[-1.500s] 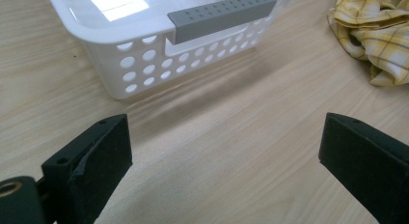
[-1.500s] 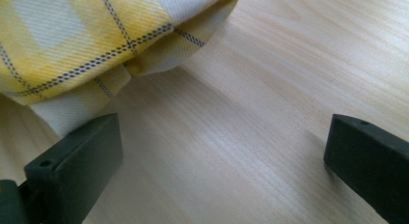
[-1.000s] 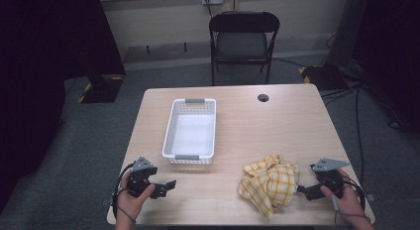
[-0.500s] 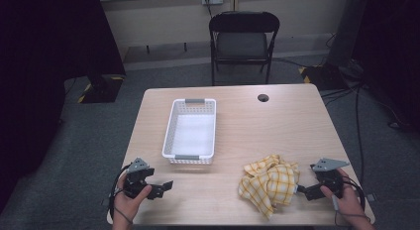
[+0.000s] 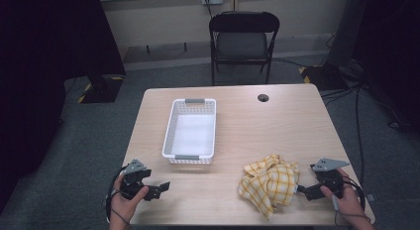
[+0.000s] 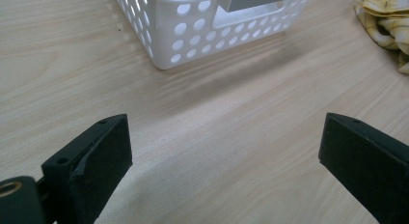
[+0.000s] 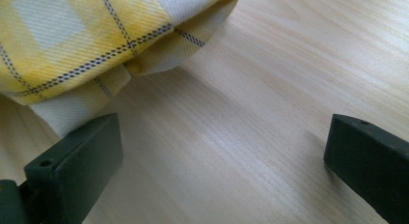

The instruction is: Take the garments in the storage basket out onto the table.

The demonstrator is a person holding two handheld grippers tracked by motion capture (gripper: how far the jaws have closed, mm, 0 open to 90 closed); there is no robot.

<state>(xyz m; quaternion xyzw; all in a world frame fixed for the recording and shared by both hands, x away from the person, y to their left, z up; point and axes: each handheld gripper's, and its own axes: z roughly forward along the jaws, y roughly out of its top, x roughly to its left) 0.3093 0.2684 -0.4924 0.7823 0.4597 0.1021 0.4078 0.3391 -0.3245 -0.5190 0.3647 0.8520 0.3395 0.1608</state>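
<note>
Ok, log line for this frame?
left gripper: open, empty | right gripper: open, beside yellow cloth | white basket: empty

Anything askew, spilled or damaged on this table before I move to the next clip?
Nothing spilled or damaged. The yellow checked cloth lies crumpled in a heap near the table's front edge, beside the open right gripper. The white basket sits upright and empty. The left gripper is open over bare wood.

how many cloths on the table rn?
1. The yellow checked cloth lies crumpled near the table's front edge, just beside the right gripper, right of the white basket. The basket looks empty.
</note>
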